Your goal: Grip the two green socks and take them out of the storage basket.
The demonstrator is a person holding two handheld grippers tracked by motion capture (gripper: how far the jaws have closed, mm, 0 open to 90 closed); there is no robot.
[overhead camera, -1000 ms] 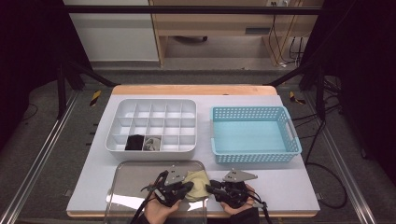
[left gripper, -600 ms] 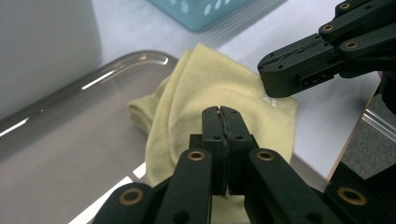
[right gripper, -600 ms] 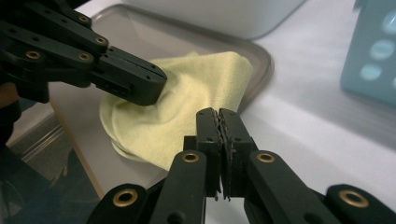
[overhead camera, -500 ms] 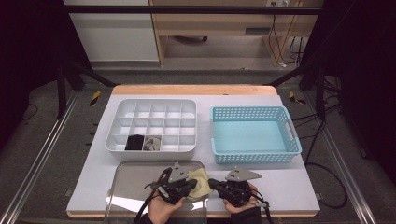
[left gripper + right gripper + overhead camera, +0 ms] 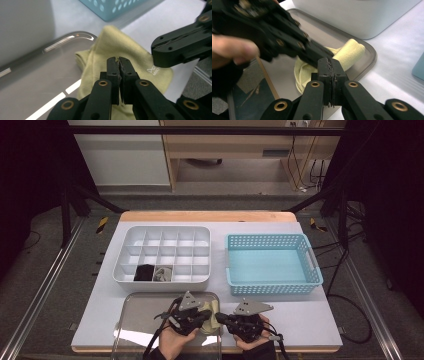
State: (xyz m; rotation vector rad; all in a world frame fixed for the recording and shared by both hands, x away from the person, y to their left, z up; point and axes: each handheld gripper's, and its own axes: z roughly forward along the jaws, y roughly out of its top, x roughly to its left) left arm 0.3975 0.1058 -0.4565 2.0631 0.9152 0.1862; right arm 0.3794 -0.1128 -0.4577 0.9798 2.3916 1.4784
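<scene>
A pale yellow knitted sock (image 5: 120,52) lies crumpled at the right near corner of a shiny rounded metal tray (image 5: 145,320), partly spilling over the tray's rim onto the white table (image 5: 310,320). In the left gripper view a small white logo shows on the sock's fabric.

The left hand-held gripper (image 5: 119,65) is clenched, its two black jaws pressed together with a fold of the sock's cloth pinched between them, low over the sock. The right hand-held gripper (image 5: 329,65) has just been closing and now stands clenched too, its jaws meeting right at the sock's edge; whether cloth is caught between them cannot be told. In the high view both hand-held grippers sit side by side at the near edge of the table, tips pointing toward each other over the sock.

Beyond the tray stands a white plastic organiser box with many square compartments (image 5: 165,240); two compartments of its near row hold dark items. To its right sits a light blue perforated plastic basket (image 5: 272,287).
</scene>
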